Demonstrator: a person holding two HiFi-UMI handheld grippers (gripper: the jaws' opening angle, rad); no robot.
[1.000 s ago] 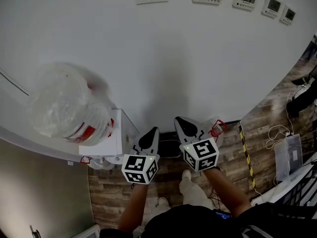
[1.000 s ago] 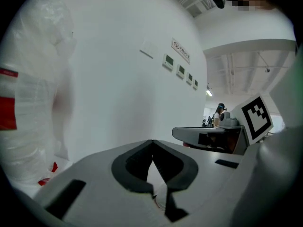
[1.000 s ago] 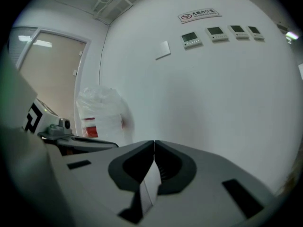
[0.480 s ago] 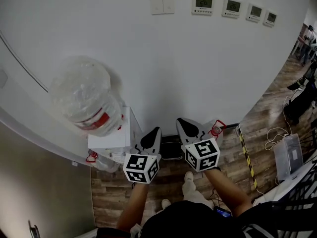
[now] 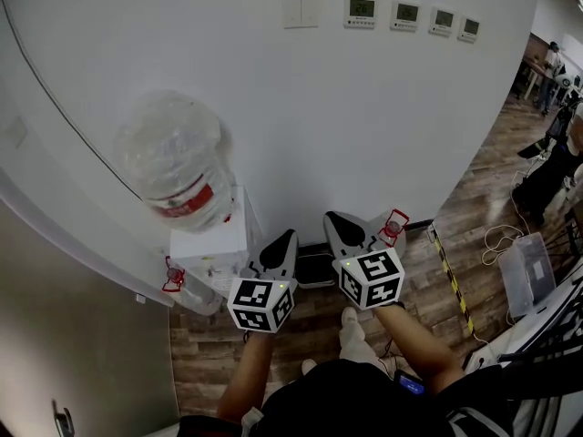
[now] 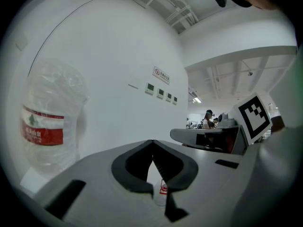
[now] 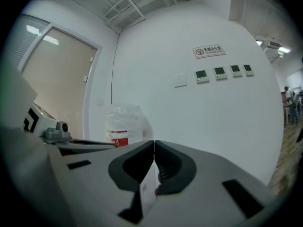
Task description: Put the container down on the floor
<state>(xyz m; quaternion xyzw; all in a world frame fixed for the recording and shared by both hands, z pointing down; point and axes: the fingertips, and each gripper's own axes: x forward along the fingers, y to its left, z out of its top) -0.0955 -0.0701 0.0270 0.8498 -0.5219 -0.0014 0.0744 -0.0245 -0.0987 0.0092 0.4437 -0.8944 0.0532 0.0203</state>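
A big clear water jug (image 5: 175, 160) with a red label, wrapped in plastic film, stands upside down on a white dispenser (image 5: 211, 244) against the wall. It also shows as the jug (image 6: 47, 122) at the left gripper view's left, and as the jug (image 7: 123, 124) further off in the right gripper view. My left gripper (image 5: 281, 240) is shut and empty, just right of the dispenser. My right gripper (image 5: 335, 222) is shut too, its tips touching with nothing held. A small clear container with a red handle (image 5: 393, 227) sits on the floor beside it.
Another clear, red-handled container (image 5: 185, 286) lies low at the dispenser's foot. A dark mat (image 5: 314, 269) lies by the wall. Yellow-black tape (image 5: 452, 280), cables and a clear box (image 5: 526, 271) are on the wood floor to the right. Thermostats (image 5: 362, 9) hang on the wall.
The view has swung, so the jug and dispenser sit further right and upright in the picture. Both grippers hold almost the same place, still shut.
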